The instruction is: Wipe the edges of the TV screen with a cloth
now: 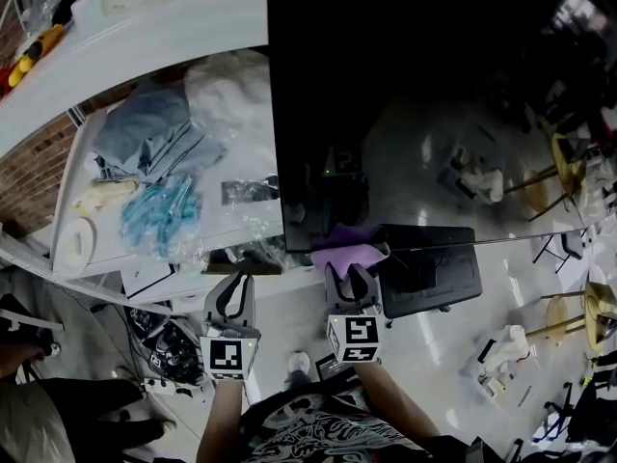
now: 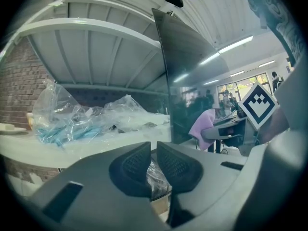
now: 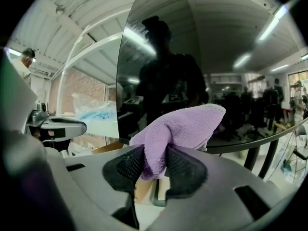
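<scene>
The TV screen is dark and glossy and mirrors strip lights, chairs and a person's silhouette. To its left runs a white shelf strewn with clutter: clear plastic bags of blue items, and behind them a heap of grey-blue fabric. Further left of the screen, past the shelf, is a brick wall. A higher white counter curves above the shelf. Below the screen the floor is pale and shiny, and a dark flat stand base sits under the lower edge.

The cloth is lilac, soft and nappy like towelling, and bunched into a rounded fold. It sits at the screen's lower edge, close to the lower left corner; whether it actually presses on the glass cannot be told.

The right gripper has its jaws pinched on the lower part of that fold, with the rest of the cloth bulging up above the pads toward the screen. The left gripper hangs left of and below the screen's corner, well clear of it. Its jaws are drawn together to a thin slit with nothing between them.
</scene>
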The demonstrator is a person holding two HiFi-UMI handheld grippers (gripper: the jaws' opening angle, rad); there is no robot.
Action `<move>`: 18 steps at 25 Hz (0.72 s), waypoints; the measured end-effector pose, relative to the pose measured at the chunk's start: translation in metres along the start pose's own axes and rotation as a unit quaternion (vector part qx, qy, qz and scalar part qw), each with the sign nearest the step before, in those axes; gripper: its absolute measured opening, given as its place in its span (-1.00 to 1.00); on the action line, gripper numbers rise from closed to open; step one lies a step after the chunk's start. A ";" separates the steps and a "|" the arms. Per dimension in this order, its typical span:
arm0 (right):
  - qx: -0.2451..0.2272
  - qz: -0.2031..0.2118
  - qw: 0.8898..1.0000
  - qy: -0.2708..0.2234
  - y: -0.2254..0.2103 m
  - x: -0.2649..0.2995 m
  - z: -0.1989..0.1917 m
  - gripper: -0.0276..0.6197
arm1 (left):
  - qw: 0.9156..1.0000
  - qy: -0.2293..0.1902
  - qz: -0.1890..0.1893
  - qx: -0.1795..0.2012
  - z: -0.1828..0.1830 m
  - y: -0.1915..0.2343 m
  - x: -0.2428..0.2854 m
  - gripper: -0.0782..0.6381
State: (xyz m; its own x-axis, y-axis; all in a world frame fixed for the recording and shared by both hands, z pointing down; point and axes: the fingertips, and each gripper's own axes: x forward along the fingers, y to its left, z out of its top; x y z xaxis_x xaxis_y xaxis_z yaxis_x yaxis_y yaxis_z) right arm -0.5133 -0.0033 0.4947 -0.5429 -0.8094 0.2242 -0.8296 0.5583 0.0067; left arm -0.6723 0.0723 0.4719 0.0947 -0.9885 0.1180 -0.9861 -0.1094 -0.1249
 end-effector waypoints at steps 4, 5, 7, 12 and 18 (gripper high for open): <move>0.002 0.019 1.000 0.002 0.015 0.004 0.002 -0.49 | 1.000 0.002 0.000 -0.001 -0.002 0.003 -0.001 -0.64; 0.001 0.023 1.000 0.001 0.018 0.005 0.002 -0.49 | 1.000 0.002 0.000 0.000 -0.002 0.003 -0.001 -0.64; -0.004 0.028 1.000 0.000 0.021 0.006 0.001 -0.49 | 1.000 0.002 0.001 0.000 -0.002 0.003 -0.002 -0.64; -0.010 0.043 0.999 -0.002 0.035 0.009 0.001 -0.49 | 1.000 -0.011 0.004 -0.011 -0.002 0.005 -0.004 -0.64; -0.012 0.077 0.997 0.003 0.065 0.002 0.004 -0.49 | 1.000 0.006 0.003 -0.010 -0.009 0.009 -0.013 -0.64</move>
State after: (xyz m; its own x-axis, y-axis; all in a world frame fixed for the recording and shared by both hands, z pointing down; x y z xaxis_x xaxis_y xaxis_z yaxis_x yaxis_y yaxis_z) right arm -0.5685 0.0308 0.4920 -0.6634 -0.7122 0.2295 -0.7326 0.6807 -0.0052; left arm -0.6838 0.0847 0.4785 0.0867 -0.9878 0.1291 -0.9893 -0.1006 -0.1052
